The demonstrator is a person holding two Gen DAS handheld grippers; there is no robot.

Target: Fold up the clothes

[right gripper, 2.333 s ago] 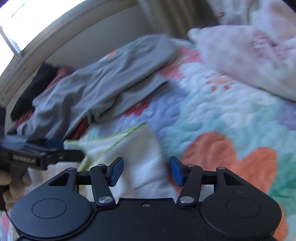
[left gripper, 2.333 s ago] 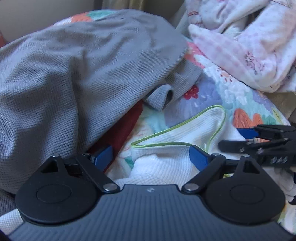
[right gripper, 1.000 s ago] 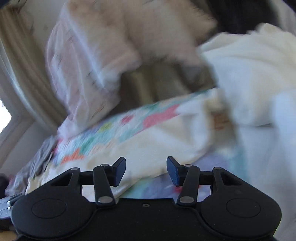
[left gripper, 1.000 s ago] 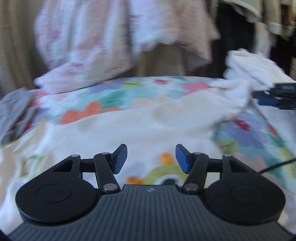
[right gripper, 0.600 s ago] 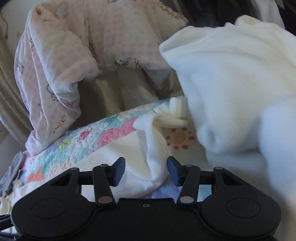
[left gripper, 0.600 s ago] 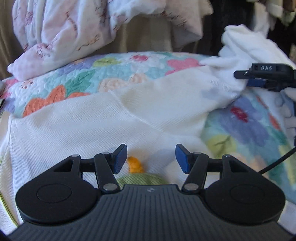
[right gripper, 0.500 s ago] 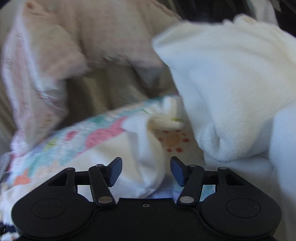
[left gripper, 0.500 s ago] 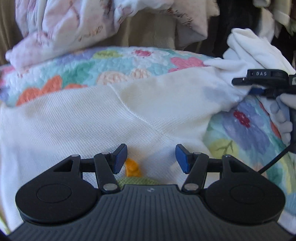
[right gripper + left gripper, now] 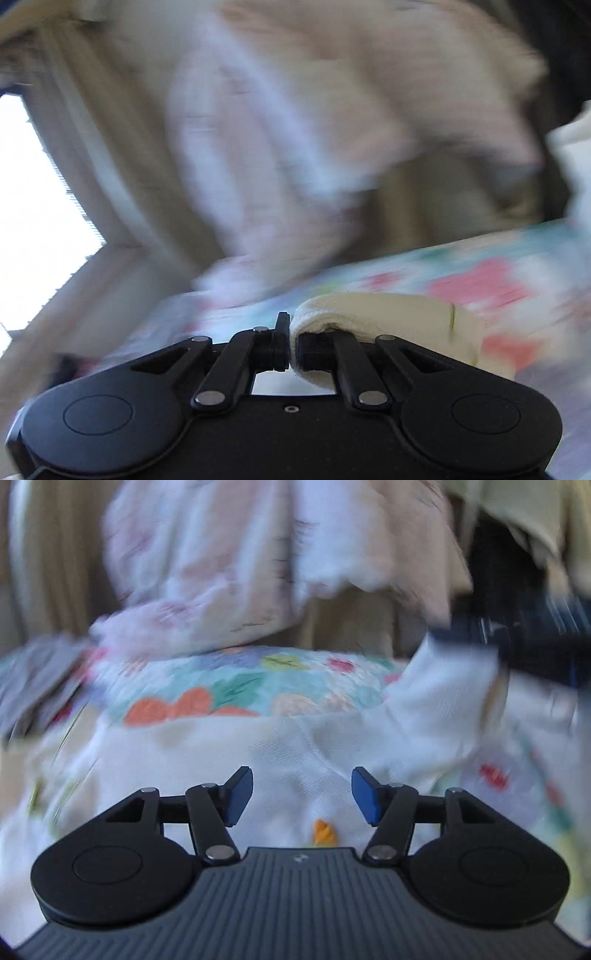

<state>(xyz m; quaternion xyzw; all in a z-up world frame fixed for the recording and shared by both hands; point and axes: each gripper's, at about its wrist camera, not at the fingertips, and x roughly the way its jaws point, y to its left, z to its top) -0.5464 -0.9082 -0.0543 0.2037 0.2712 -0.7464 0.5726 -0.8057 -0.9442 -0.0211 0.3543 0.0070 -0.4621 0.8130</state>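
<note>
A white knit garment [image 9: 295, 746] with a small orange motif [image 9: 324, 830] lies spread on the flowered quilt [image 9: 240, 679]. My left gripper [image 9: 302, 786] hovers over it. Its jaws are opening, the cloth lies beneath the blue pads and nothing is pinched. In the right wrist view my right gripper [image 9: 291, 347] is shut on the garment's cream sleeve cuff [image 9: 388, 314], which loops over the right finger. In the left wrist view the right gripper [image 9: 517, 642] is a dark blur at the upper right, holding that sleeve up off the quilt. Both views are motion-blurred.
A pile of pink-printed white clothes [image 9: 221, 572] hangs over the far side of the bed. A grey garment [image 9: 33, 672] lies at the left edge. A bright window [image 9: 29, 184] and its frame fill the left of the right wrist view.
The right gripper has closed on the sleeve cuff and carried it up and to the left. The left view has shifted a little over the white garment, pads still apart.
</note>
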